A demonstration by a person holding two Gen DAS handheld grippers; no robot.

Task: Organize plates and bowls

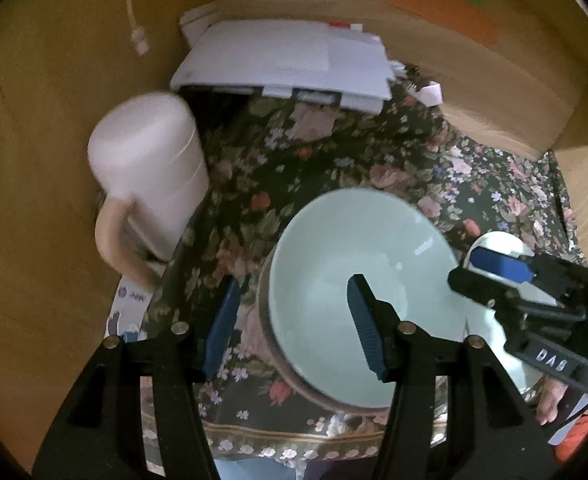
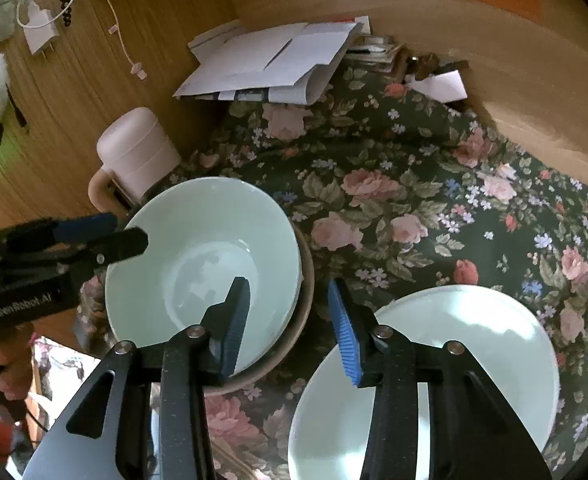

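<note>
A pale green bowl [image 1: 354,264] [image 2: 202,248] sits nested in a beige bowl [image 1: 272,354] [image 2: 298,340] on the floral cloth. My left gripper [image 1: 294,320] [image 2: 130,230] straddles the green bowl's left rim, one blue pad inside and one outside, neither pressing; it is open. My right gripper [image 2: 290,328] [image 1: 470,270] straddles the opposite rim the same way, pads clear of the bowl, also open. A wide white bowl [image 2: 474,340] rests on the cloth to the right, partly behind my right gripper's finger.
A pink lidded mug [image 1: 154,172] [image 2: 134,152] with a handle stands by the wooden wall, close to the bowls' left. A pile of white papers [image 1: 286,60] [image 2: 270,60] lies at the back. A cardboard box [image 1: 494,80] borders the cloth at the right.
</note>
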